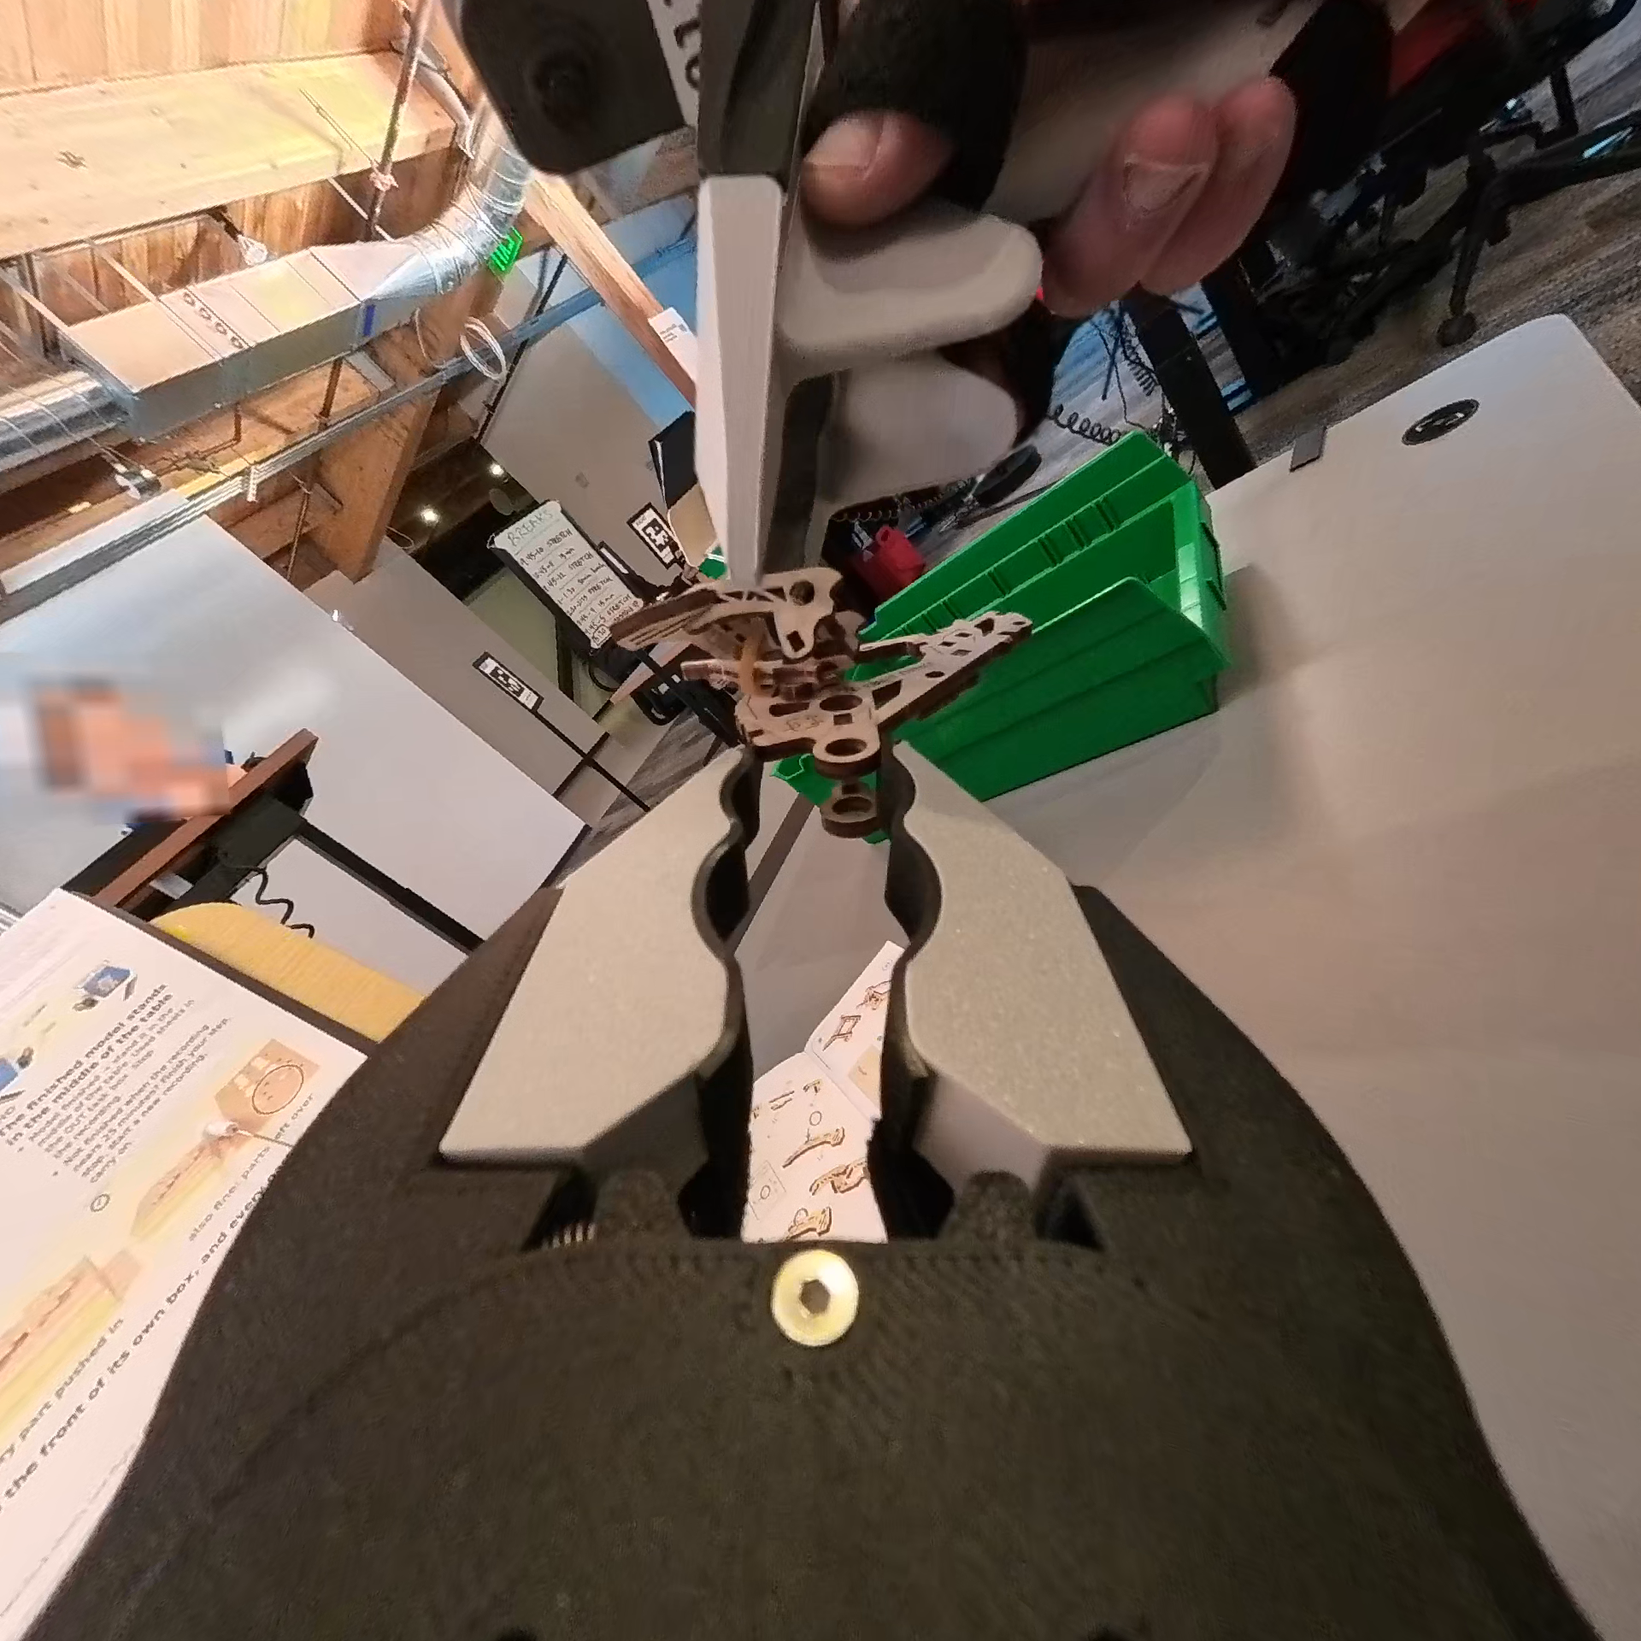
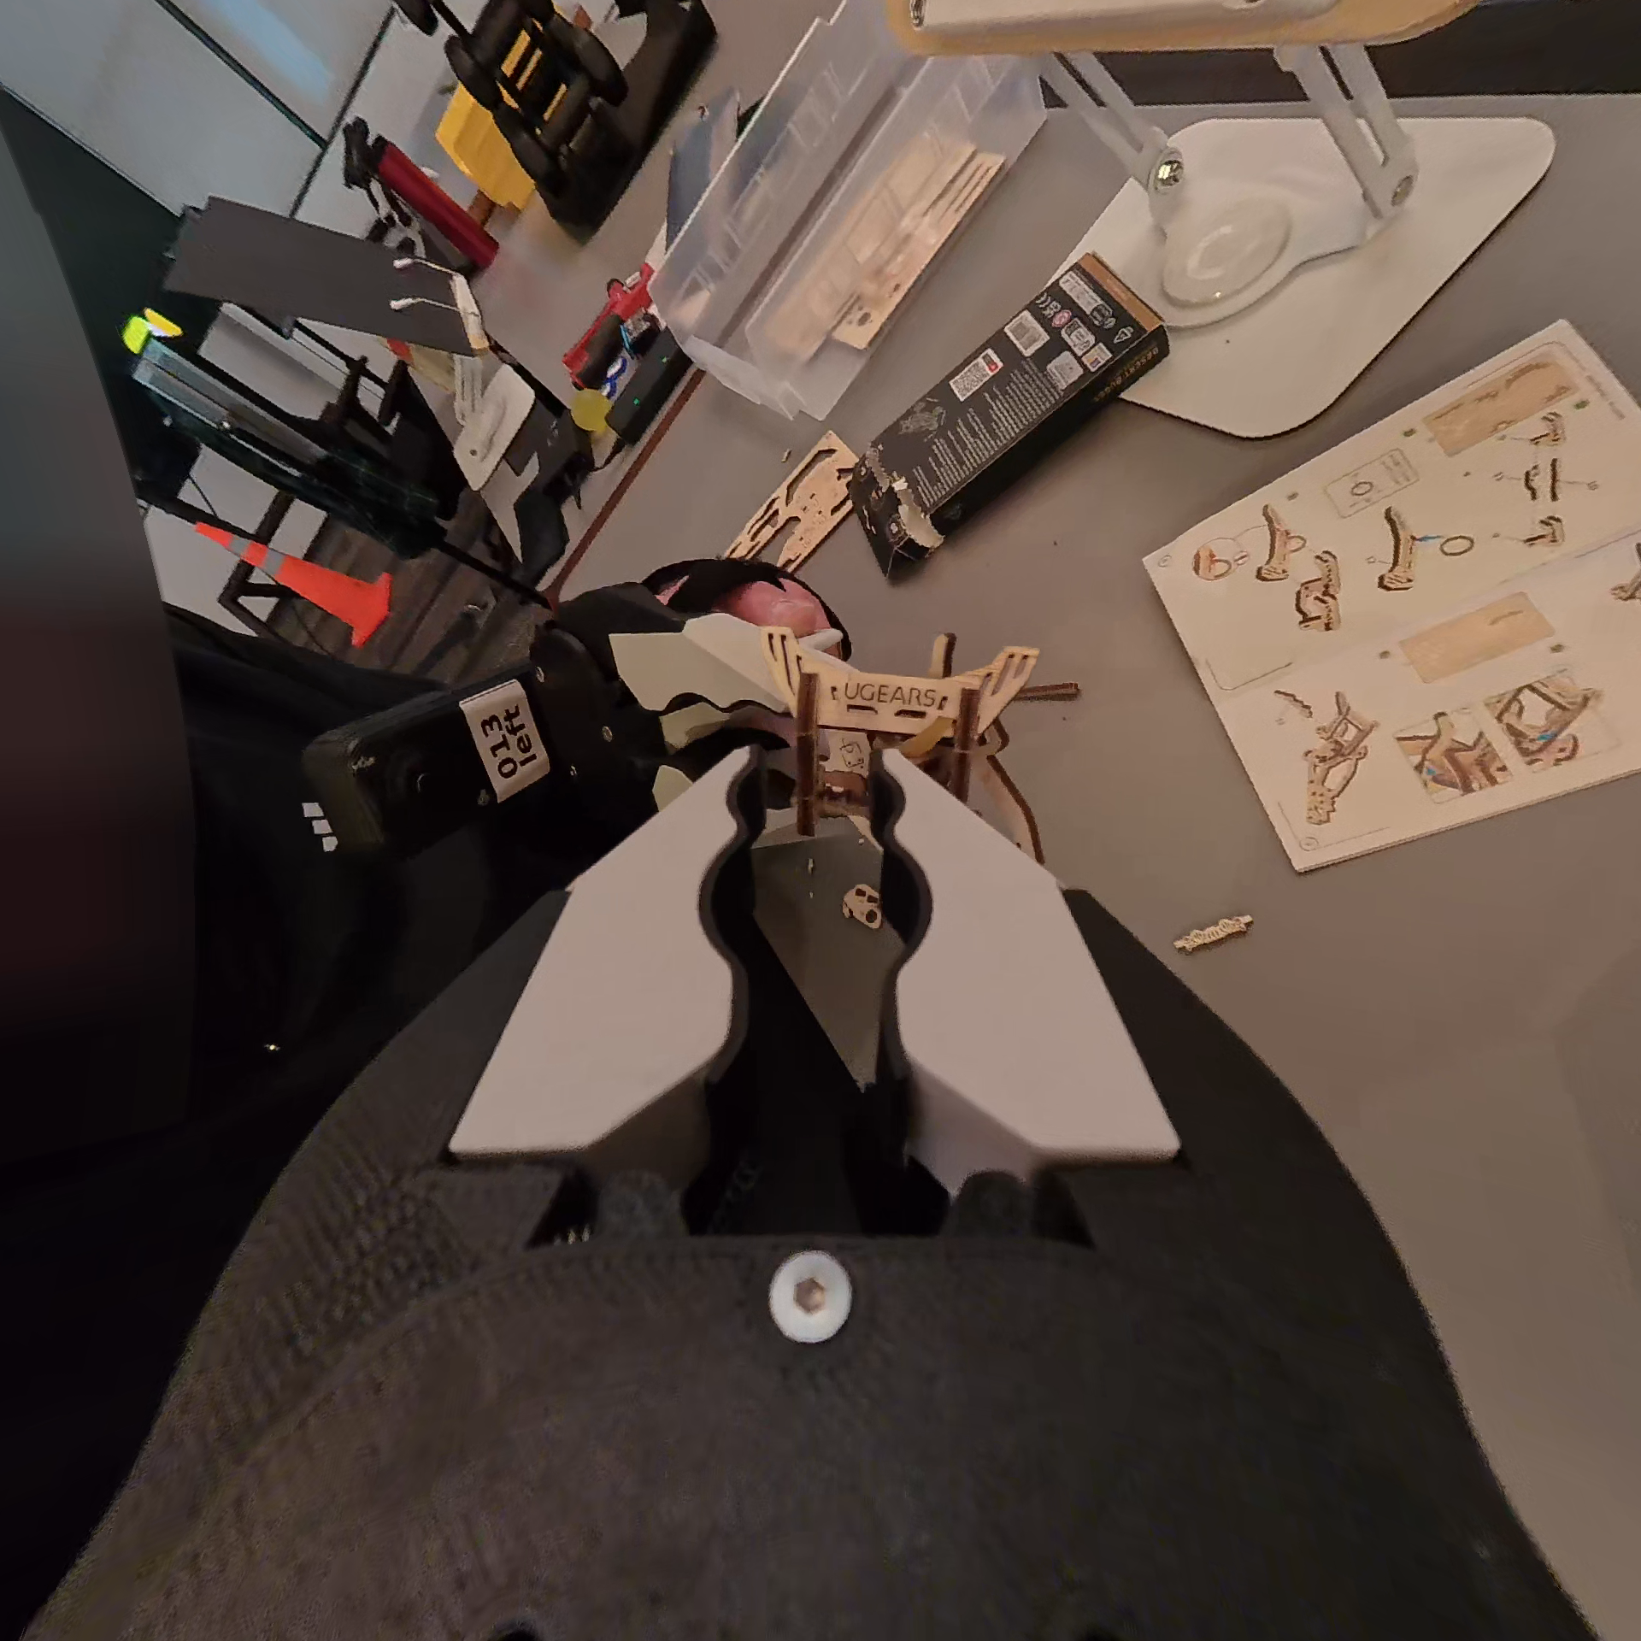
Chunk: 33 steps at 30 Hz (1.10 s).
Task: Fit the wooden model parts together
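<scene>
A small laser-cut wooden model [image 1: 817, 684] is held in the air between both grippers, above the grey table [image 1: 1332, 799]. My left gripper [image 1: 821, 777] is shut on the model's lower end. My right gripper [image 1: 759, 568] comes down from above, held by a gloved hand, and pinches the model's top. In the right wrist view the model [image 2: 888, 701] sits between the tips of my right gripper [image 2: 817, 768], which is shut on its frame. My left gripper [image 2: 781, 684] reaches in from the left and grips the model's left end.
Green bins [image 1: 1066, 639] stand behind the model. An instruction sheet [image 2: 1421, 604], a black box [image 2: 1012, 417], a cut-out wooden sheet [image 2: 790, 506], a clear tray [image 2: 844, 204] and a white lamp base [image 2: 1288, 266] lie on the table. Two small loose wooden pieces [image 2: 861, 906] [image 2: 1212, 932] lie nearby. Both grippers' tips are close together, under 4 cm apart.
</scene>
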Each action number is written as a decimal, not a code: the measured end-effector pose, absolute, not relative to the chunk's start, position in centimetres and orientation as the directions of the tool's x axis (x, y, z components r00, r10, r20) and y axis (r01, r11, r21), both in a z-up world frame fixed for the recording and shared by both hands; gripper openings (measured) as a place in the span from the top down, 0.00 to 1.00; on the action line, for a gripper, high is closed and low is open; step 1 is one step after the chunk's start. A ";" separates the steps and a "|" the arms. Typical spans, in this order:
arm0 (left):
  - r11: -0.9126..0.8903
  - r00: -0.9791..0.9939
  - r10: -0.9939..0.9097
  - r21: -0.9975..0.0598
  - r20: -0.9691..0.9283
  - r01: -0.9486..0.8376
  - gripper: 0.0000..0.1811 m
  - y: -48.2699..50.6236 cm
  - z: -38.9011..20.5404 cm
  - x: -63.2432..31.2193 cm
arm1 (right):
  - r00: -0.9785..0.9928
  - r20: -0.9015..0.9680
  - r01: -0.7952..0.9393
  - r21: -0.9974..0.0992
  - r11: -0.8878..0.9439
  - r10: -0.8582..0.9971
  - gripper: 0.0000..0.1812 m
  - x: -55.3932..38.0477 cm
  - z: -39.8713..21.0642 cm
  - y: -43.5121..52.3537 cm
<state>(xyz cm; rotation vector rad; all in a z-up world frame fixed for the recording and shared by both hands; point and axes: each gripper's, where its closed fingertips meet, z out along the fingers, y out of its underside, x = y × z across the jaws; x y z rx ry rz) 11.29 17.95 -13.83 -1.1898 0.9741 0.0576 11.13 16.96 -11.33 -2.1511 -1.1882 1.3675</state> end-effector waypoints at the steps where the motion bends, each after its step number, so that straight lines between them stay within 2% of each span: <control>1: 0.420 0.610 -0.436 -0.749 -0.662 -0.512 0.87 17.9 -13.8 11.3 | 0.205 -0.572 0.478 -0.649 -0.591 0.794 0.88 11.2 -11.4 17.0; 9: 0.423 0.597 -0.424 -0.731 -0.682 -0.535 0.87 17.9 -14.1 11.6 | 0.299 -0.427 0.521 -0.677 -0.520 0.854 0.81 11.5 -11.5 16.7; 18: 0.422 0.586 -0.424 -0.723 -0.691 -0.547 0.87 17.9 -14.5 12.0 | 0.355 -0.387 0.500 -0.690 -0.522 0.851 0.75 11.9 -12.0 15.8; 23: 0.422 0.588 -0.437 -0.732 -0.681 -0.535 0.87 17.8 -14.5 12.1 | 0.336 -0.440 0.454 -0.699 -0.552 0.833 0.75 12.5 -11.6 15.2; 27: 0.425 0.588 -0.441 -0.734 -0.678 -0.529 0.87 17.7 -14.4 12.2 | 0.382 -0.367 0.434 -0.739 -0.515 0.848 0.76 13.5 -11.4 15.9; 30: 0.425 0.575 -0.430 -0.719 -0.695 -0.550 0.87 17.7 -14.7 12.5 | 0.465 -0.271 0.445 -0.751 -0.487 0.843 0.63 13.5 -12.1 16.4; 33: 0.425 0.560 -0.418 -0.698 -0.716 -0.576 0.87 17.7 -15.1 13.0 | 0.558 -0.129 0.484 -0.752 -0.448 0.820 0.58 12.9 -13.2 16.8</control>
